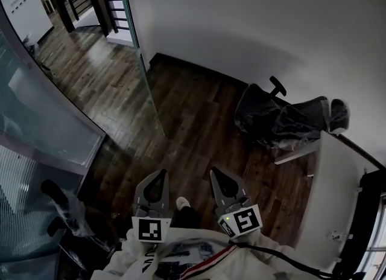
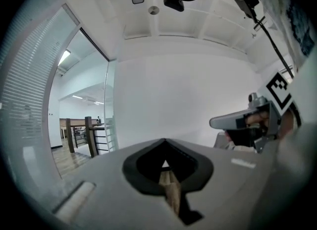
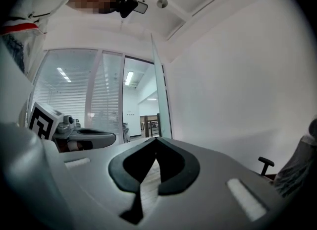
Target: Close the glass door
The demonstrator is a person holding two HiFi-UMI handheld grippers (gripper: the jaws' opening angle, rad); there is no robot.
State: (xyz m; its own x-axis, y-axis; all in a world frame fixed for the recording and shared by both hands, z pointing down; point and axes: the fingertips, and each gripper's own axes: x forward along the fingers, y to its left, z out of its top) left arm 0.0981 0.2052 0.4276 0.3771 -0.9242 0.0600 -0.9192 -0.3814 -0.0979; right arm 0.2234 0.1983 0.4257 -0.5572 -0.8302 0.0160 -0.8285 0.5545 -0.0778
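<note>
Looking down, I see the glass door (image 1: 146,76) standing open, with left gripper (image 1: 160,174) and right gripper (image 1: 215,172) short of it, both pinched shut, empty. Only the head view shows the white desk (image 1: 338,194) far right of it.

Top of glass door (image 1: 131,14) beyond frame

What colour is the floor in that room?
Dark brown wood planks; the floor shows best in the head view.
</note>
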